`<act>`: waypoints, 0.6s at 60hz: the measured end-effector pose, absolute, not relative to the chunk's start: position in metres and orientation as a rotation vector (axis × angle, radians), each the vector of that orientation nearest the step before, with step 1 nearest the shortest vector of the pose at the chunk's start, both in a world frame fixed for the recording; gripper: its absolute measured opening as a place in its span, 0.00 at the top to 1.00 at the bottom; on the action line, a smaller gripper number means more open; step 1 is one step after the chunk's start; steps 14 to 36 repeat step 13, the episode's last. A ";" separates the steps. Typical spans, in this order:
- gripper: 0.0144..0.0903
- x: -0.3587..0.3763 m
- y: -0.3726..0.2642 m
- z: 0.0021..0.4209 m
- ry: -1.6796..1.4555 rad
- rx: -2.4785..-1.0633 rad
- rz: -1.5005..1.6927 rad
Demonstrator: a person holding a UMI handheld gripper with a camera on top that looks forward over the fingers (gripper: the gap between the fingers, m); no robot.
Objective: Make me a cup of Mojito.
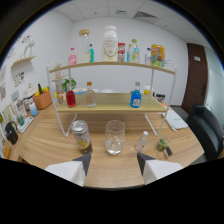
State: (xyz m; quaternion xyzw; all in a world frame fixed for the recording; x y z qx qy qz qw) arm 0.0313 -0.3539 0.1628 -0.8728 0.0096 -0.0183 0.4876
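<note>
A clear empty glass [114, 137] stands on the wooden table [45, 142], just ahead of my gripper [114, 161] and in line with the gap between its fingers. The fingers [84, 160] are spread wide apart with nothing between them. Left of the glass stands a metal can [81, 136]. To the right of the glass a small clear bottle [142, 141] stands, and further right lie lime pieces [162, 145]. All of these sit in front of a two-tier shelf rack [112, 105].
The rack's lower shelf holds a red bottle [71, 98], a clear bottle [90, 95] and a blue bottle [135, 98]. Its top shelf carries several bottles, among them a large white one [110, 44]. A black chair [206, 127] stands at right, an orange pot [42, 99] at left.
</note>
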 end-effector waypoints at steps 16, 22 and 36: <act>0.06 0.034 -0.353 0.163 0.022 -2.116 -0.022; 0.06 0.034 -0.353 0.163 0.022 -2.116 -0.022; 0.06 0.034 -0.353 0.163 0.022 -2.116 -0.022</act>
